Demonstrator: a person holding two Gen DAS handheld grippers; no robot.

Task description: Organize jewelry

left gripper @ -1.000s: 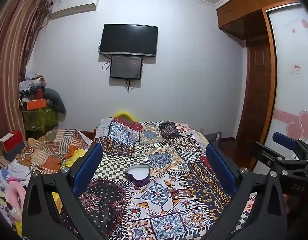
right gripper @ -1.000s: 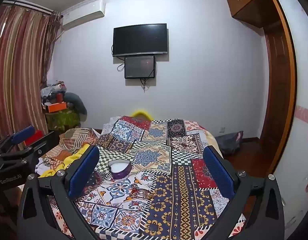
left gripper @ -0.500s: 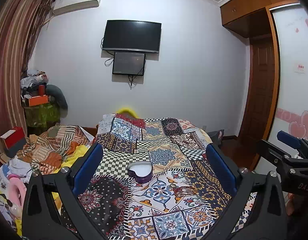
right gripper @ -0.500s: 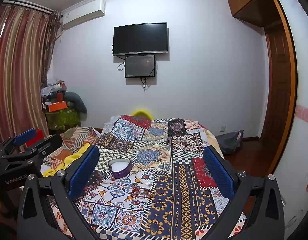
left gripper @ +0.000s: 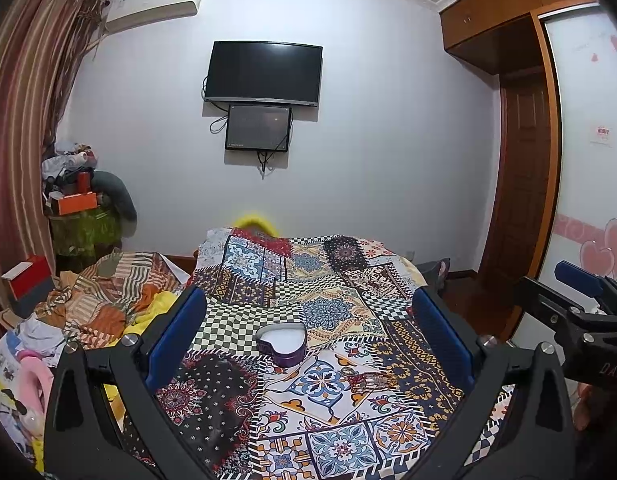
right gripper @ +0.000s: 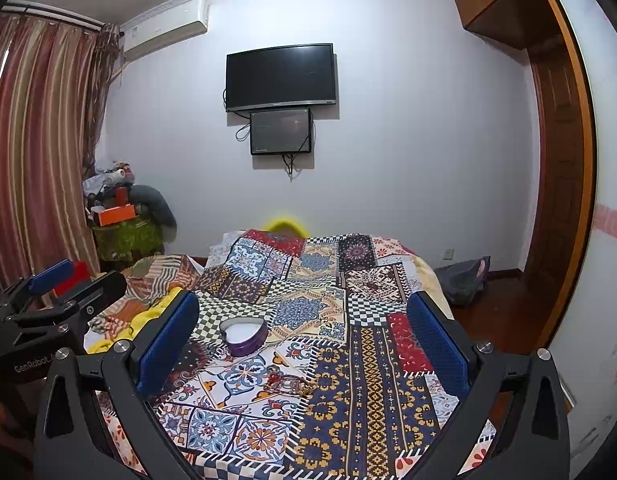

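Observation:
A purple heart-shaped box (left gripper: 282,342) with a white inside sits open on the patchwork bedspread (left gripper: 332,304); it also shows in the right wrist view (right gripper: 244,334). A small pile of jewelry (left gripper: 368,380) lies on the cloth just near and right of the box, and it shows in the right wrist view (right gripper: 288,384) too. My left gripper (left gripper: 308,344) is open and empty, held above the near end of the bed. My right gripper (right gripper: 304,340) is open and empty beside it, to its right.
A heap of striped bedding and clothes (left gripper: 108,300) lies left of the bed. A cluttered stand (left gripper: 84,216) is in the far left corner. A dark bag (right gripper: 464,280) lies on the floor at the right by the wardrobe (left gripper: 520,200). A TV (left gripper: 264,72) hangs on the far wall.
Both grippers have drifted slightly; the left view has tilted down a little and the box sits a bit higher between its fingers. Nothing was taken or released.

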